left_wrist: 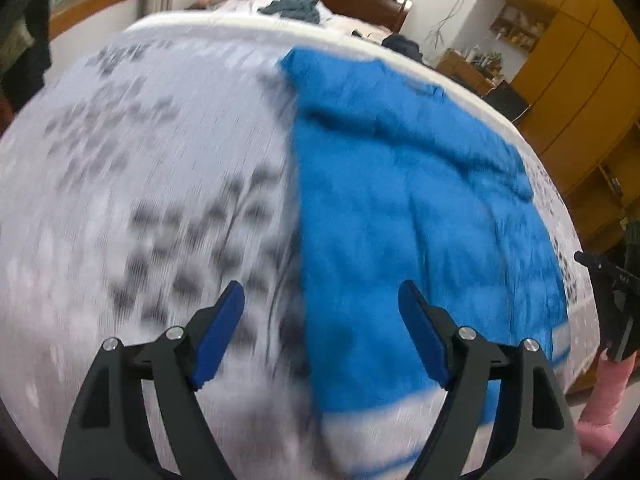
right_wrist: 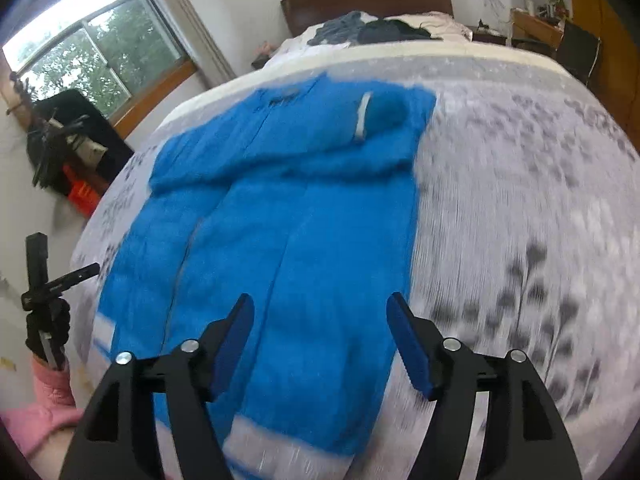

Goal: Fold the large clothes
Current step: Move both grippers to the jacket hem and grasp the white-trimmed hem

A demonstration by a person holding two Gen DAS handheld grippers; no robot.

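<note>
A large blue jacket (left_wrist: 400, 200) lies flat on a white bedspread with a grey floral print (left_wrist: 140, 160). Its left side is folded in to a straight edge. In the right wrist view the blue jacket (right_wrist: 300, 220) shows a sleeve (right_wrist: 380, 116) with a white cuff stripe laid across the chest, and white bands at the hem. My left gripper (left_wrist: 320, 288) is open above the jacket's left edge, holding nothing. My right gripper (right_wrist: 320, 300) is open over the lower right half of the jacket, also holding nothing. Both views are motion-blurred.
A second bed (right_wrist: 400, 28) with dark clothes and a wooden headboard stands behind. Yellow wardrobes (left_wrist: 580, 60) line the right wall, with a desk (right_wrist: 536, 26) in the corner. A window (right_wrist: 100, 52) and a dark cluttered stand (right_wrist: 72, 140) are on the left. A pink sleeve (right_wrist: 48, 392) shows.
</note>
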